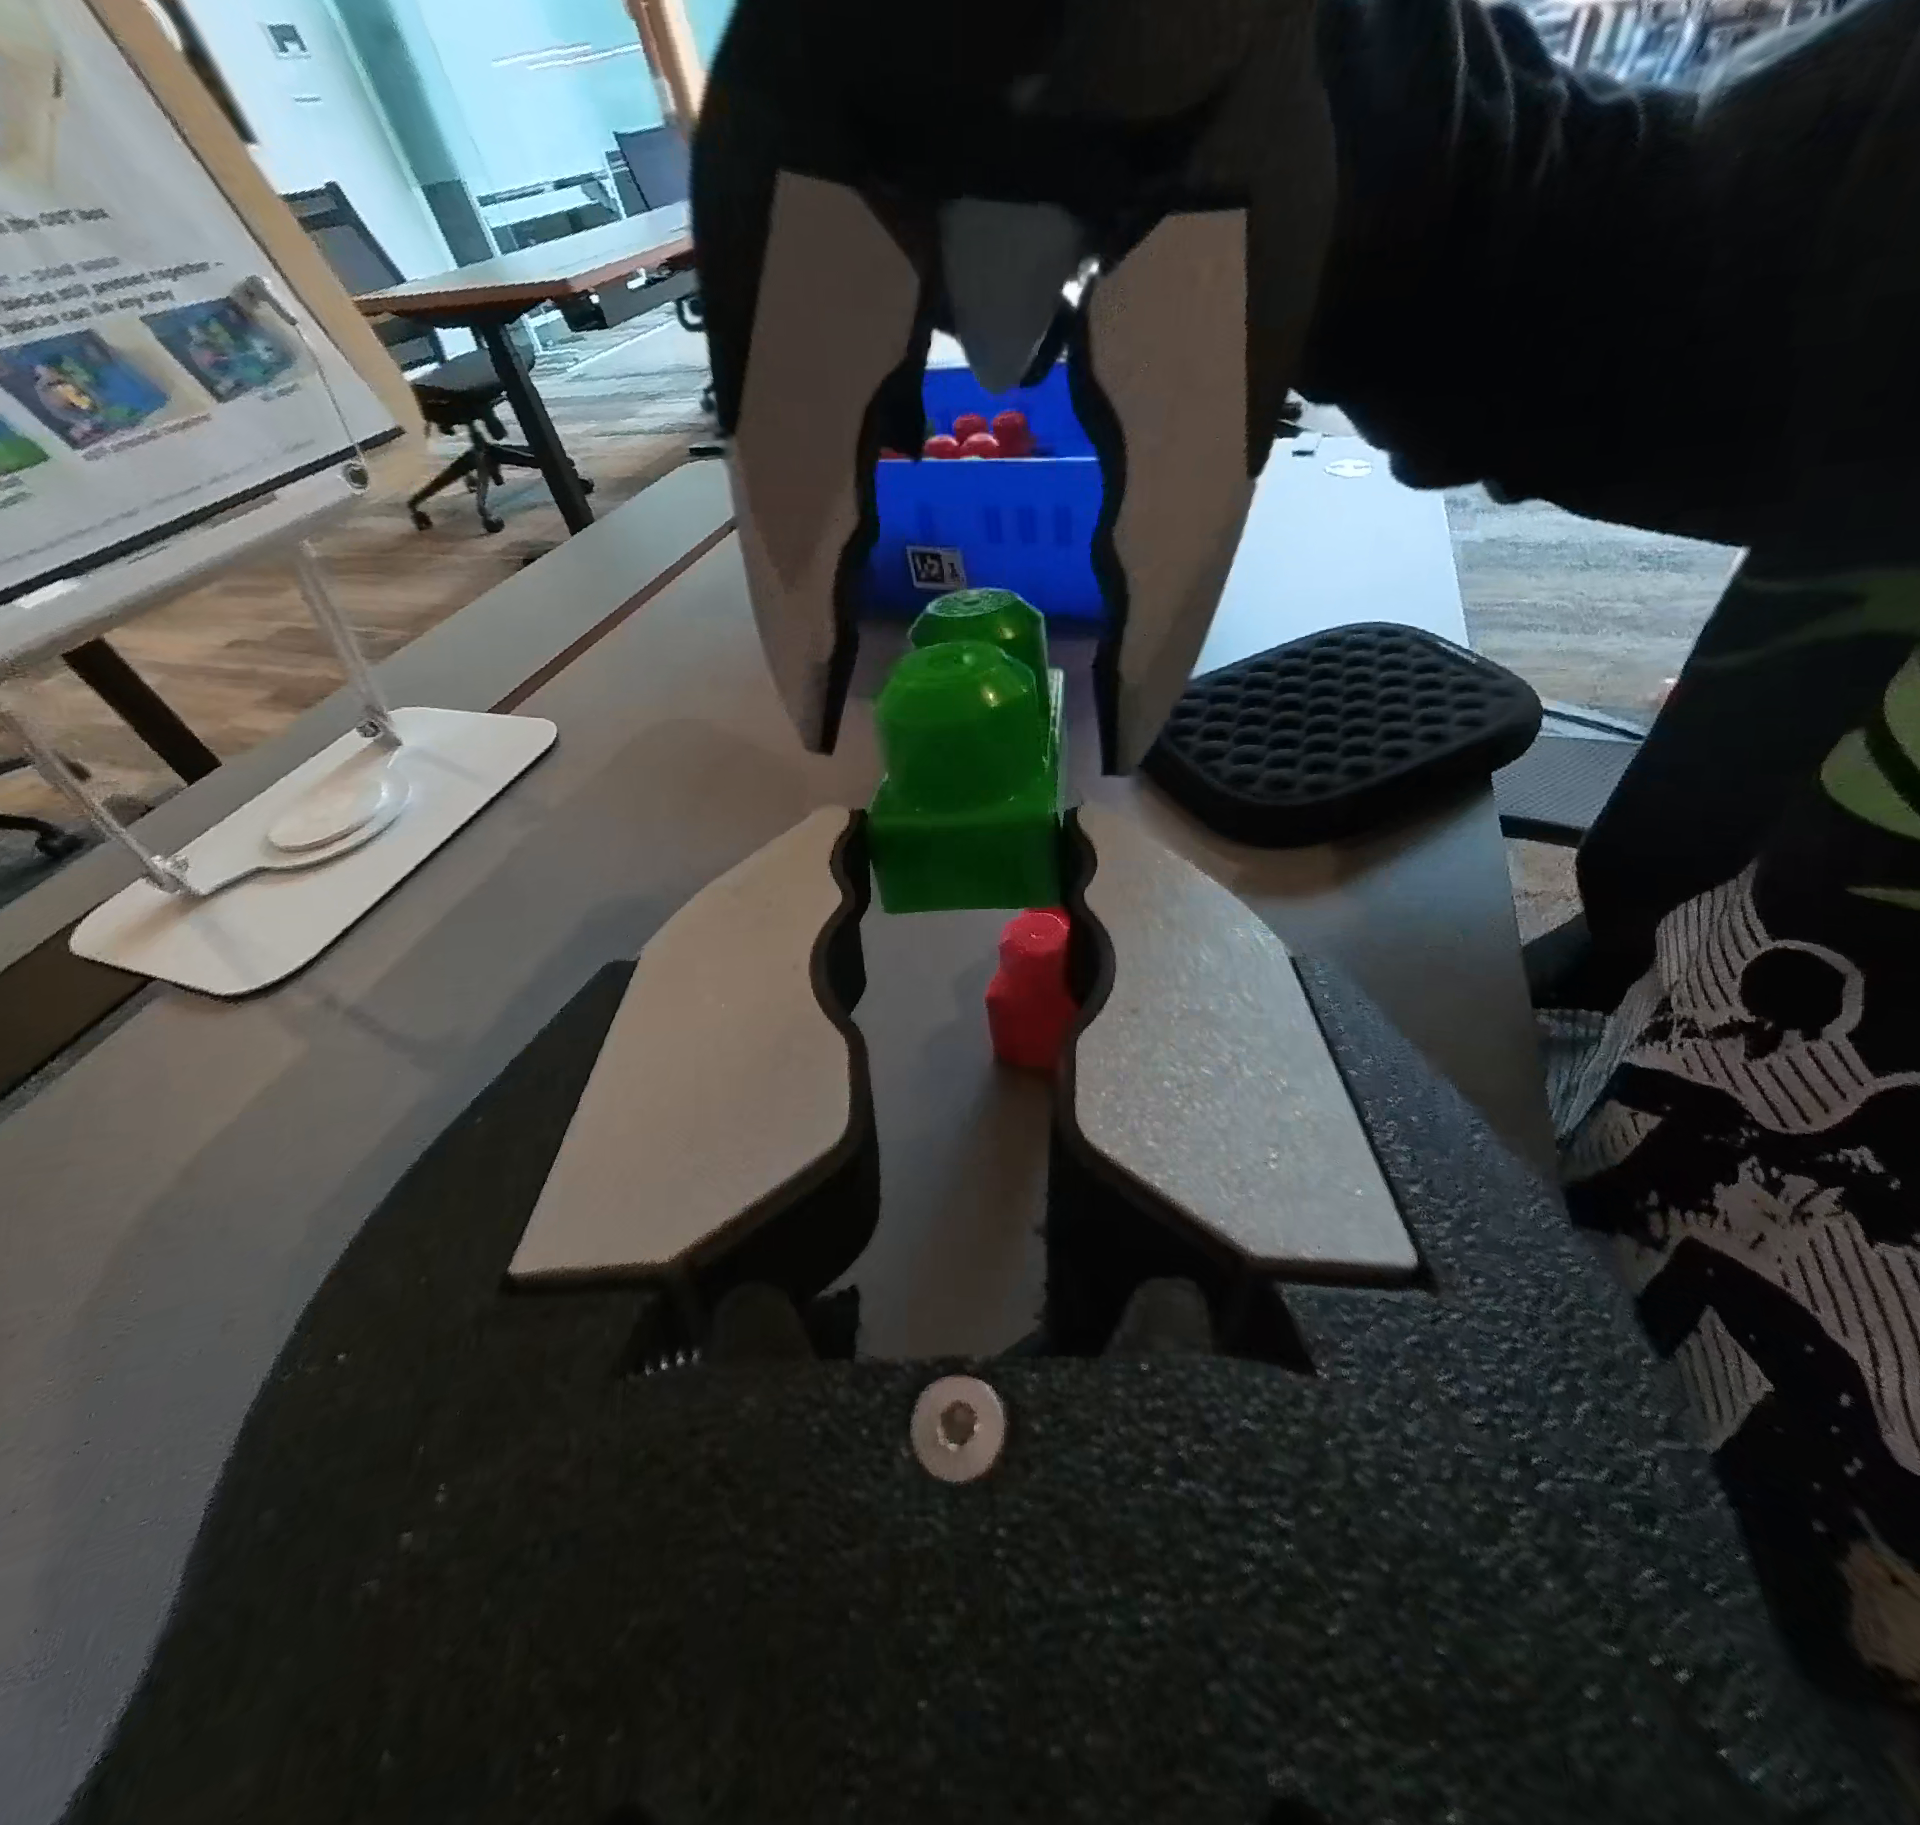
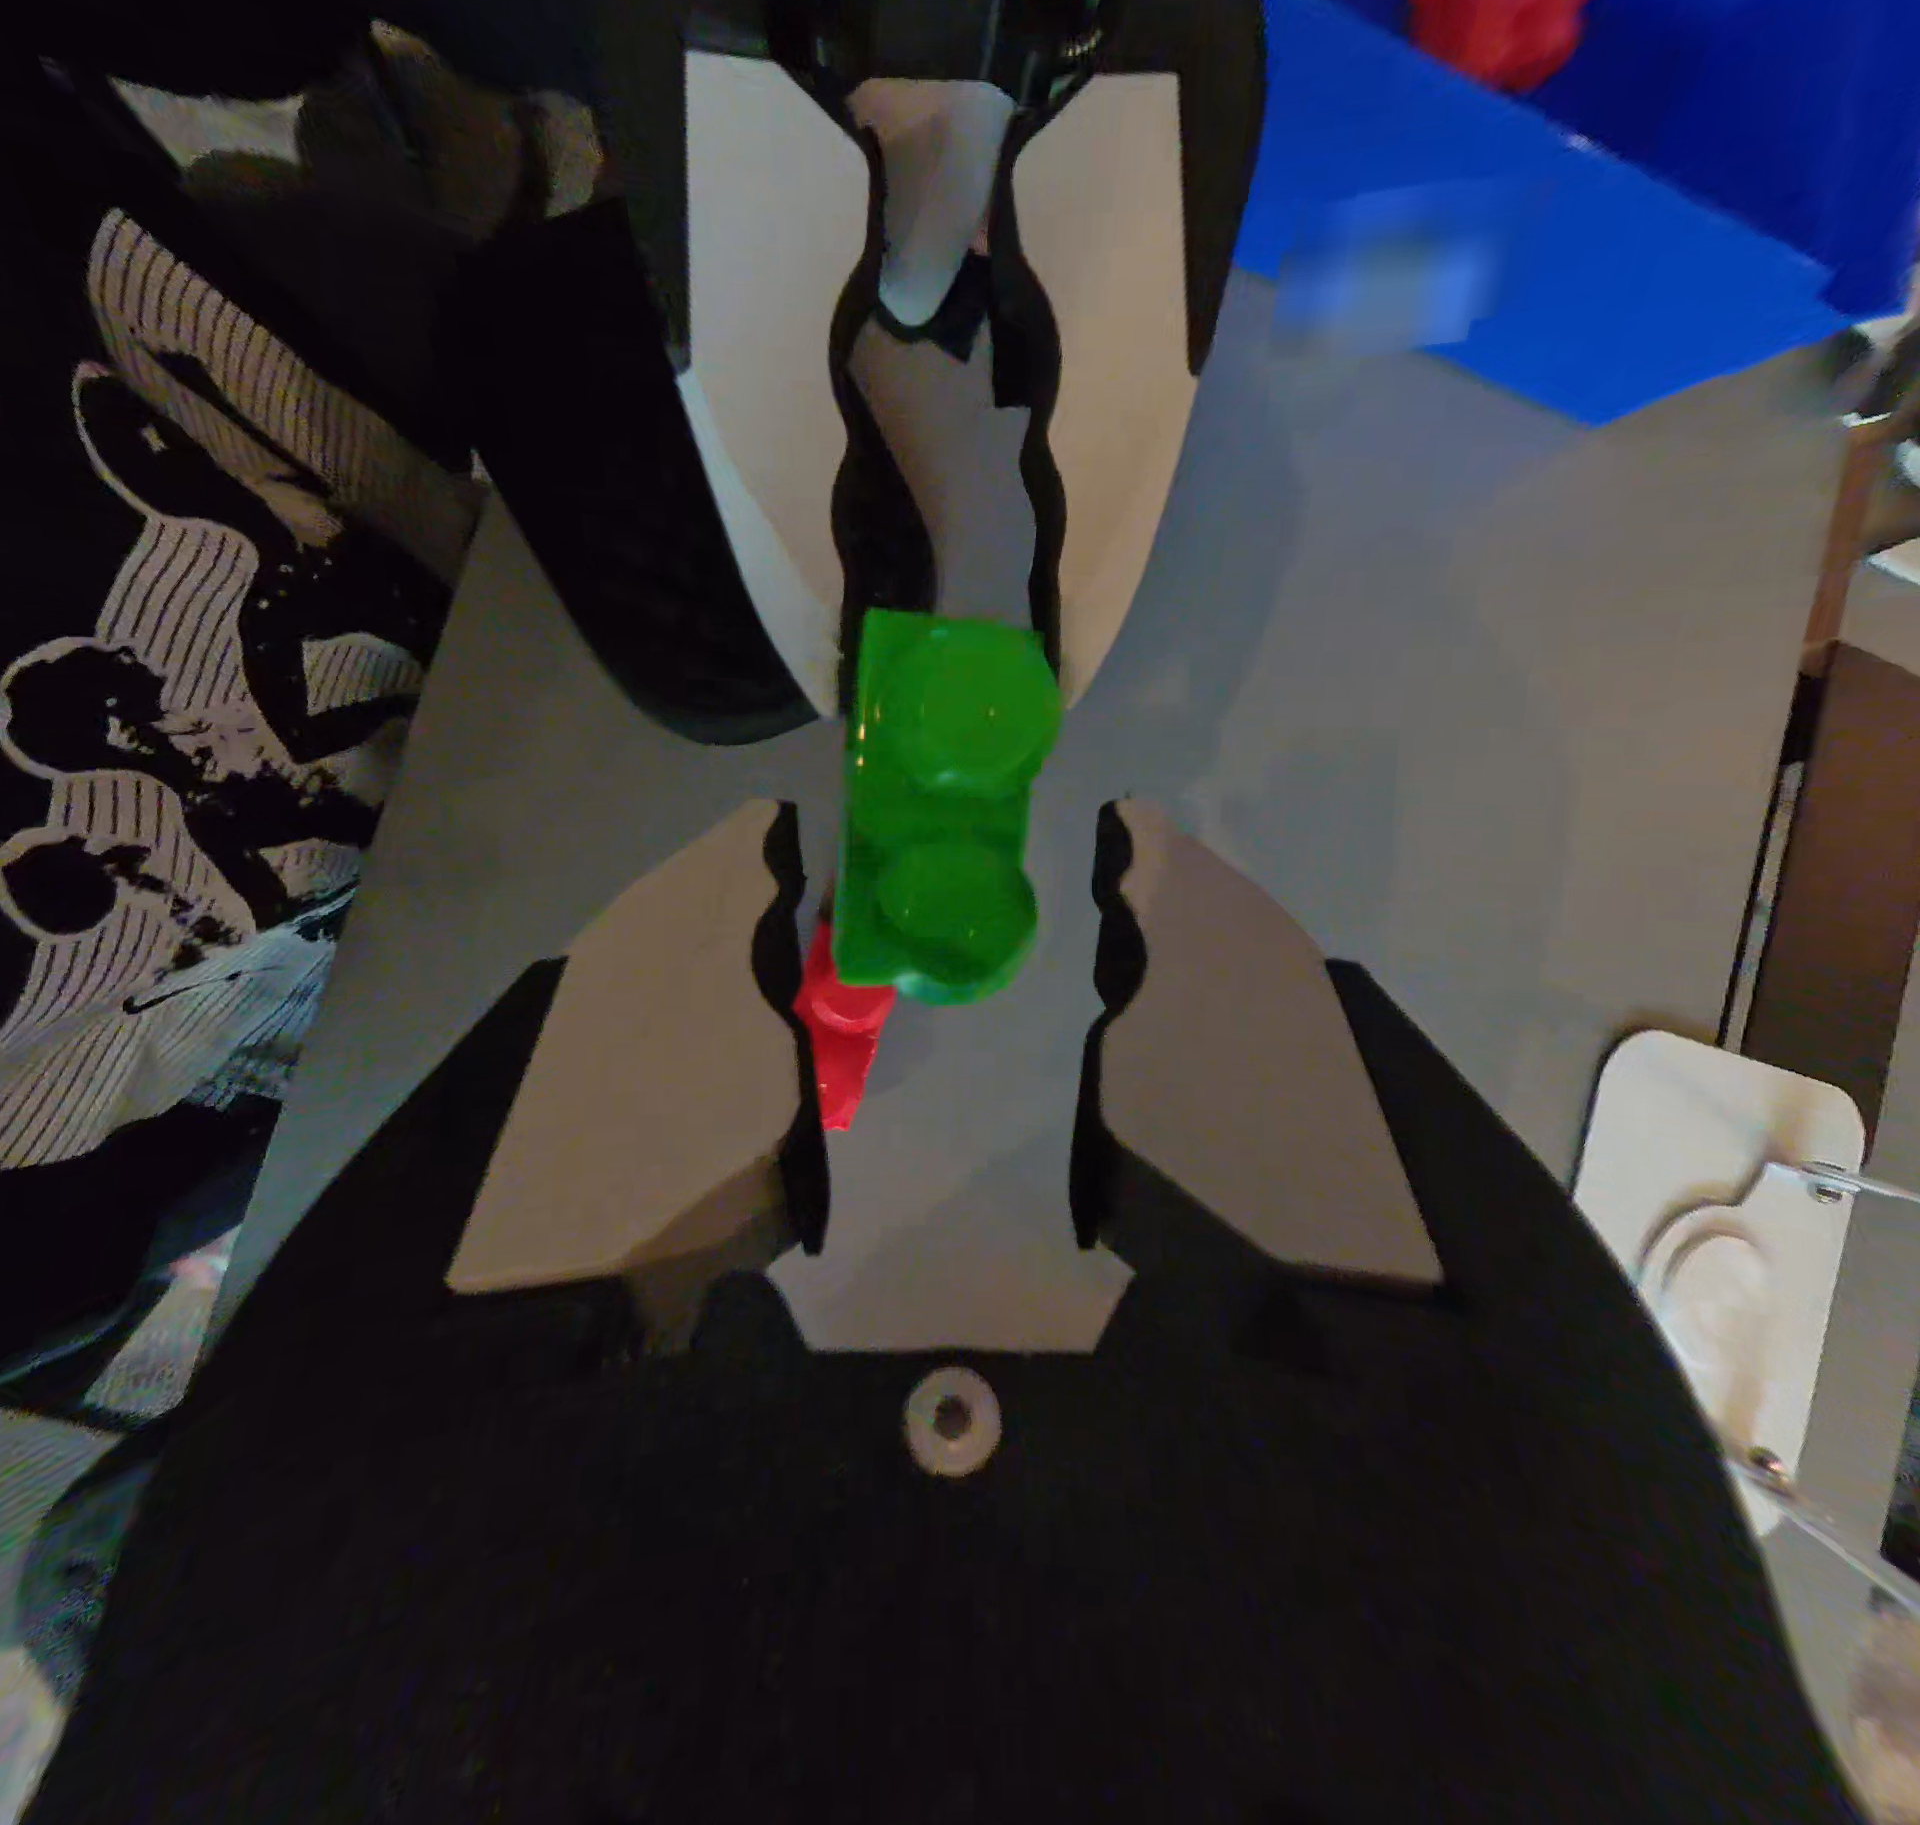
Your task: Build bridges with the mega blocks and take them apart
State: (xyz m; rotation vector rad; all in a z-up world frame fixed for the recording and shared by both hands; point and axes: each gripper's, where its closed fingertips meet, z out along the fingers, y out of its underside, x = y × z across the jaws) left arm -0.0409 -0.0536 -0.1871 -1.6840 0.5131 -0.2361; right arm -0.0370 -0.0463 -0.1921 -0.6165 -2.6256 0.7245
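Far to my left in the left wrist view a slanted instruction sign (image 1: 156, 341) stands on a white base plate (image 1: 312, 840) on the grey table (image 1: 260, 1152). Moving right, my left gripper (image 1: 961, 840) is clamped on the near end of the green block (image 1: 961, 788), a two-stud piece lying lengthwise away from me; its fingers (image 1: 727, 1027) press both flanks of the block's base. A small red block (image 1: 1029, 986) sits nearer to me than the green one's front face and lower, tight against my right-hand finger; whether it is joined under the green block I cannot tell from here.

Beyond, my right gripper (image 1: 966, 726) reaches in from the far side, jaws parted and straddling the green block's far stud without visibly touching it. In its own view, the right gripper (image 2: 945, 819) shows clear gaps either side of the green block (image 2: 940, 809), so it is released, and the red block (image 2: 842, 1037) peeks out from beneath the block's near-left corner. Behind sits the blue bin (image 1: 987, 528) with red blocks (image 1: 977, 437) inside, and to the right a black honeycomb pad (image 1: 1340, 726).

I judge this a joint handling step: one end held, the other about to be taken. Next I should close the right jaws squarely on the free end, then press or pull straight so the studs do not bind.
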